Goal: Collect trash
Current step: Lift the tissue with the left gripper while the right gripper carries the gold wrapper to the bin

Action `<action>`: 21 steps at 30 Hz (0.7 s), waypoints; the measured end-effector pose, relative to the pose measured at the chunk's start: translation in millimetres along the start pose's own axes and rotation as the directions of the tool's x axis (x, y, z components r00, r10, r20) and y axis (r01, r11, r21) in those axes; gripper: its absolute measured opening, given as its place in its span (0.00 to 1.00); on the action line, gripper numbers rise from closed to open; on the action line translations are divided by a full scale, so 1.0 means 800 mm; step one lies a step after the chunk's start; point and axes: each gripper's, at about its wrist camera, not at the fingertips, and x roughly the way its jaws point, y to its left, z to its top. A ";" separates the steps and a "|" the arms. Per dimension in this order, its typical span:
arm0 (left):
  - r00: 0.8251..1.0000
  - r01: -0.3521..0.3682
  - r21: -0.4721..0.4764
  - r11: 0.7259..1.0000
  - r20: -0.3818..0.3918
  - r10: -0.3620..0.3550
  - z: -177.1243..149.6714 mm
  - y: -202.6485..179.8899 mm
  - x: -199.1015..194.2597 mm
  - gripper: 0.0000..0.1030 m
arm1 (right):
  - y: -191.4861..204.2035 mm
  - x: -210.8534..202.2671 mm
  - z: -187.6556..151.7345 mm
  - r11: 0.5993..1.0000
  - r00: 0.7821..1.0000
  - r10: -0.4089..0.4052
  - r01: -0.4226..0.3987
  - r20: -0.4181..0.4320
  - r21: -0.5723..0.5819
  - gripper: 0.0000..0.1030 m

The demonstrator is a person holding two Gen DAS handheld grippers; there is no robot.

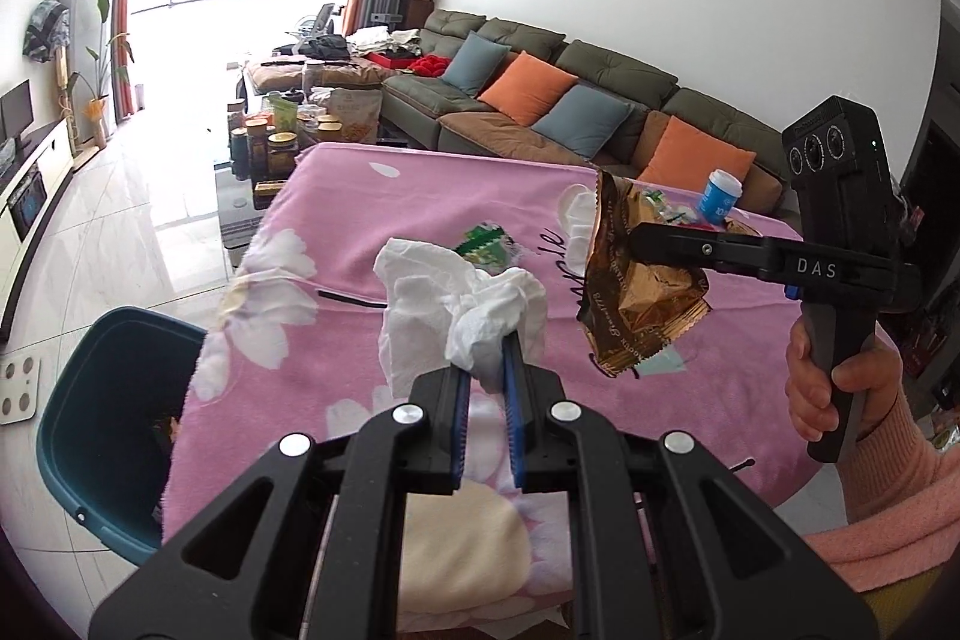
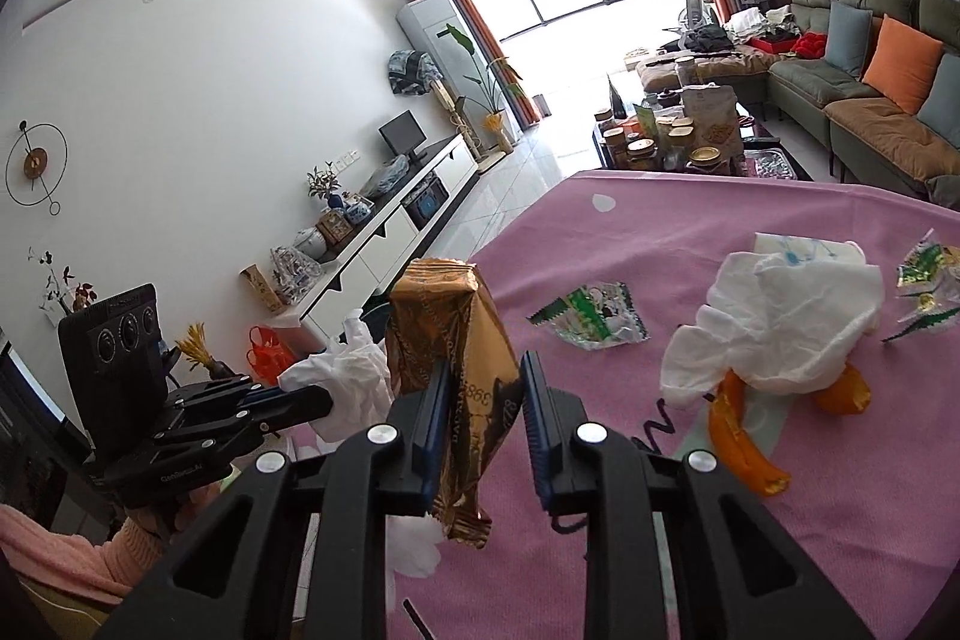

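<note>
While the left tongs point(image 1: 487, 358) are clamped on the crumpled tissue point(image 1: 456, 316) and the right tongs point(image 2: 480, 400) on the gold wrapper point(image 2: 456, 340), both grips should be maintained until positioned over the bin point(image 1: 102, 412).

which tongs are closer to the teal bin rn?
Left. The left tongs, shut on a white tissue, sit over the table edge just beside the teal bin. The right tongs, holding a gold wrapper, are farther across the pink tablecloth.
</note>
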 end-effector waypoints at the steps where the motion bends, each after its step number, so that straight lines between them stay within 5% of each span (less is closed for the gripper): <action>1: 1.000 -0.018 -0.012 1.000 0.008 0.018 0.000 0.009 -0.007 0.10 | 0.006 0.009 0.004 1.000 1.000 0.009 -0.009 -0.006 -0.009 0.21; 11: 0.982 -0.179 -0.126 0.976 0.036 0.185 -0.004 0.094 -0.060 0.10 | 0.071 0.098 0.036 0.992 0.995 0.074 -0.080 -0.070 -0.097 0.21; 21: 0.949 -0.310 -0.224 0.924 -0.016 0.315 -0.015 0.177 -0.073 0.10 | 0.136 0.192 0.060 0.981 0.986 0.098 -0.117 -0.132 -0.151 0.21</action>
